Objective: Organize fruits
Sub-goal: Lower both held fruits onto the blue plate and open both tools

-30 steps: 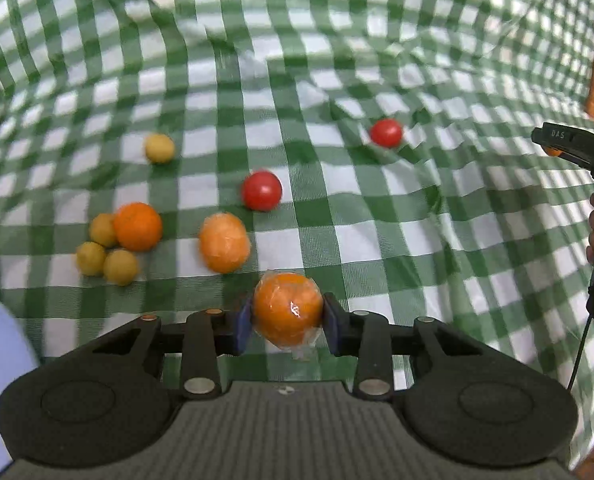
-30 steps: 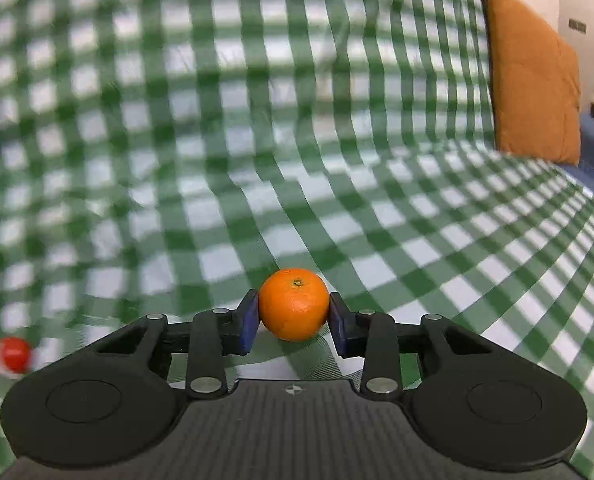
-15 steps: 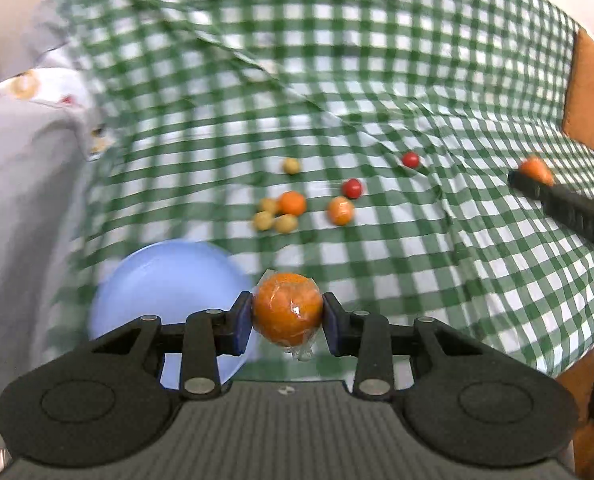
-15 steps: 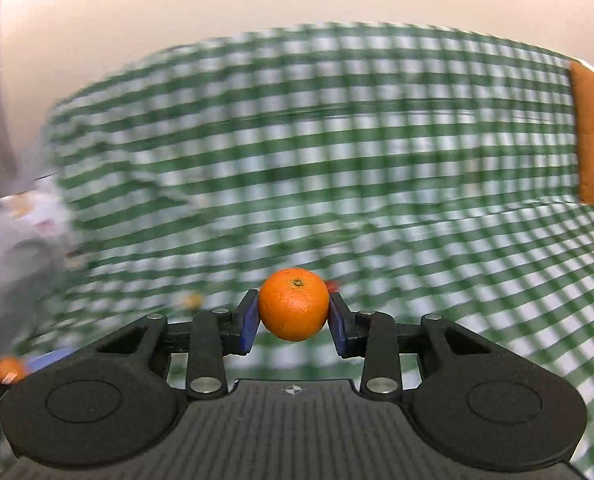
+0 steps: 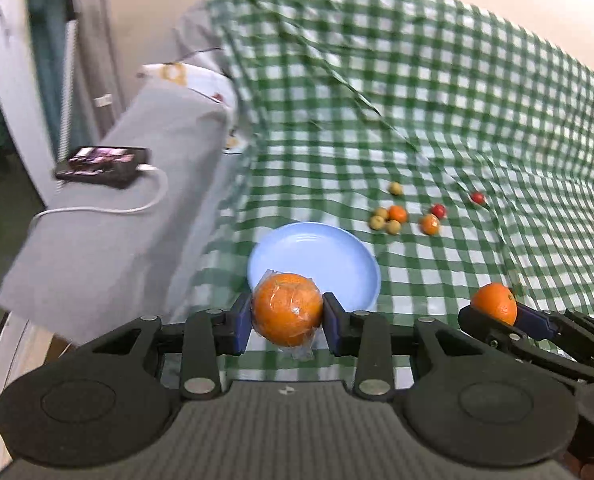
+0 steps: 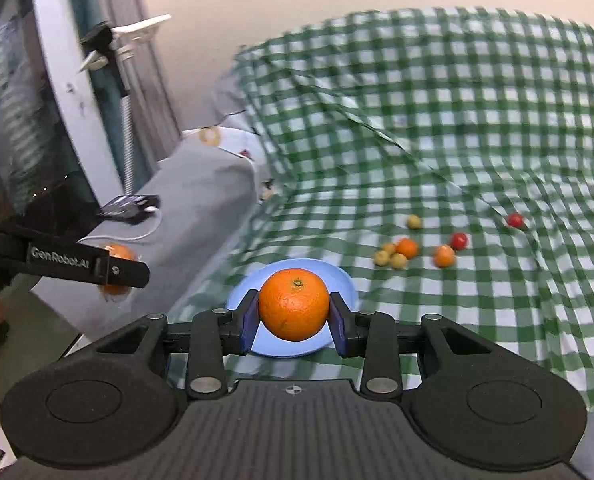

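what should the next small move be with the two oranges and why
Probably lower the left hand-held gripper over the blue plate and release its plastic-wrapped orange there. The plate is empty and lies just beyond that orange, while the right hand-held gripper holds a bare orange that can follow.

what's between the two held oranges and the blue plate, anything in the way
Nothing visible. The blue plate is bare inside and lies just beyond both the wrapped orange in the left gripper and the bare orange in the right gripper. The loose fruits lie on the cloth beyond the plate.
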A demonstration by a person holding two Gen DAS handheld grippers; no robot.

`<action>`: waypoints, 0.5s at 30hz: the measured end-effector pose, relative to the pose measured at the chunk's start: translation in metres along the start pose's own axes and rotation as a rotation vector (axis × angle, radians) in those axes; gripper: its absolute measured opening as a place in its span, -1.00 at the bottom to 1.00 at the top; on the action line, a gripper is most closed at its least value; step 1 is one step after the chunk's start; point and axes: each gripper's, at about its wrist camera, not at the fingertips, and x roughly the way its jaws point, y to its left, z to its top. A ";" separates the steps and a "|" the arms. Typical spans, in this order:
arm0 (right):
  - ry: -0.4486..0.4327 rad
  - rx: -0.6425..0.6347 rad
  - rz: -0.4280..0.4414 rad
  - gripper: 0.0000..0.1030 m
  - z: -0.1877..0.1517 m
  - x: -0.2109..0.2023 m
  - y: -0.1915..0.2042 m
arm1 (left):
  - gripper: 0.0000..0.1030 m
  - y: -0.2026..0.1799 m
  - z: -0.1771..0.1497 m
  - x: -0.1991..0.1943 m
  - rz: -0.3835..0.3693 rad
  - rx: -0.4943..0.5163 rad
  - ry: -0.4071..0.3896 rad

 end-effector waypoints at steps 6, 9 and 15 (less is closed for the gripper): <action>0.011 -0.062 0.012 -0.27 -0.003 -0.012 0.020 | -0.22 0.020 -0.021 -0.015 0.004 -0.058 -0.003; 0.022 -0.081 0.001 -0.27 -0.006 -0.017 0.025 | -0.22 0.024 -0.028 -0.015 -0.010 -0.069 0.002; 0.022 -0.097 -0.013 -0.26 -0.013 -0.019 0.032 | -0.22 0.030 -0.029 -0.010 -0.018 -0.067 0.010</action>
